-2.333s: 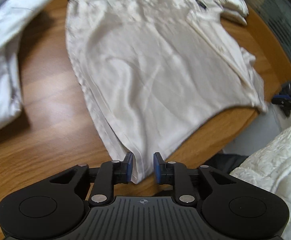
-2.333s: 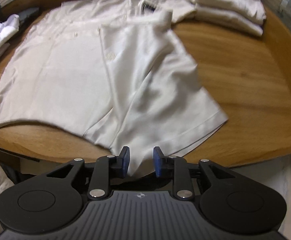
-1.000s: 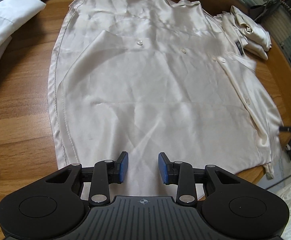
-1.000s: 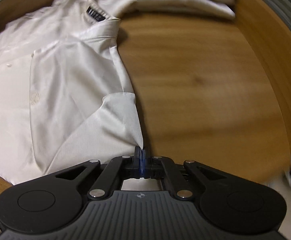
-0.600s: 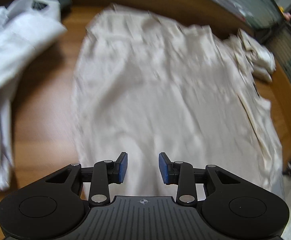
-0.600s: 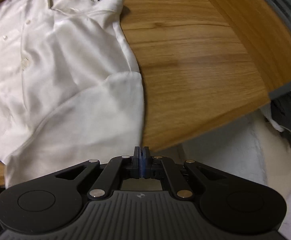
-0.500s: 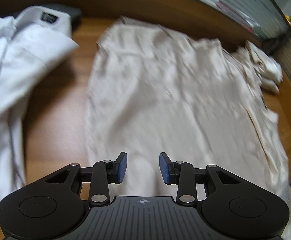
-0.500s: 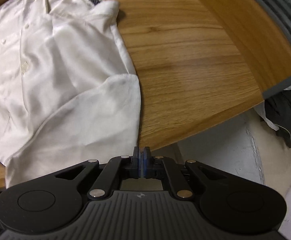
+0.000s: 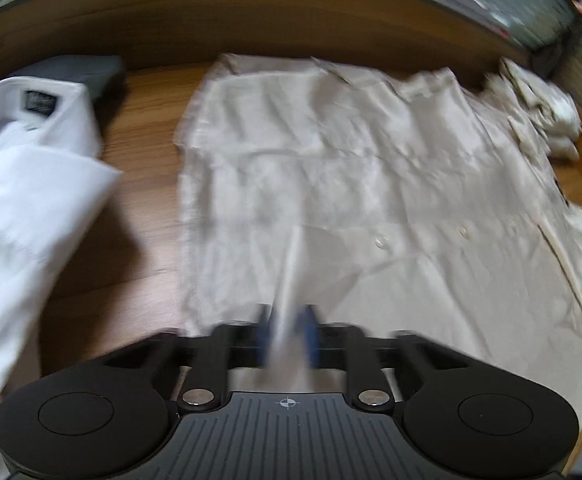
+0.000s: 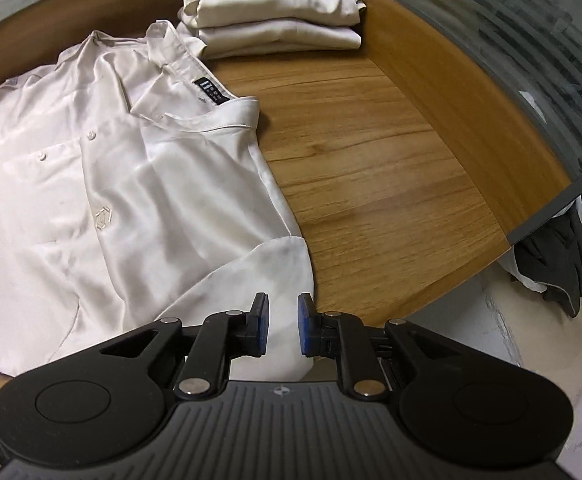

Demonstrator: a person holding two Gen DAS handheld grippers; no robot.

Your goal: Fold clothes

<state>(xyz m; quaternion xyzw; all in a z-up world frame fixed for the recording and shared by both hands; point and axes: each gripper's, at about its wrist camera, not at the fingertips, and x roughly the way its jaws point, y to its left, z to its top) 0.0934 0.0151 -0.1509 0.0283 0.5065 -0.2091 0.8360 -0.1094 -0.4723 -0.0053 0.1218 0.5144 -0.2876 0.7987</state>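
A cream satin short-sleeved shirt (image 9: 351, 200) lies spread, buttons up, on the wooden table (image 9: 139, 160). My left gripper (image 9: 287, 336) is shut on a raised ridge of fabric at the shirt's near edge; this view is motion-blurred. In the right wrist view the same shirt (image 10: 131, 200) shows its collar with a black label and an embroidered chest logo. Its sleeve (image 10: 267, 272) is folded in near the table's front edge. My right gripper (image 10: 283, 328) hovers just above that sleeve; its jaws are opening and the pads do not press on the cloth.
Two folded cream garments (image 10: 275, 12) are stacked at the back of the table. A white shirt (image 9: 23, 184) lies to the left with a dark grey item (image 9: 87, 72) behind it. A dark garment (image 10: 559, 256) hangs past the table's right edge. Bare wood (image 10: 391, 160) lies right of the shirt.
My left gripper's jaws have shut on a ridge of the shirt's fabric after shifting across it. My right gripper, shut before, now has its pads apart above the sleeve.
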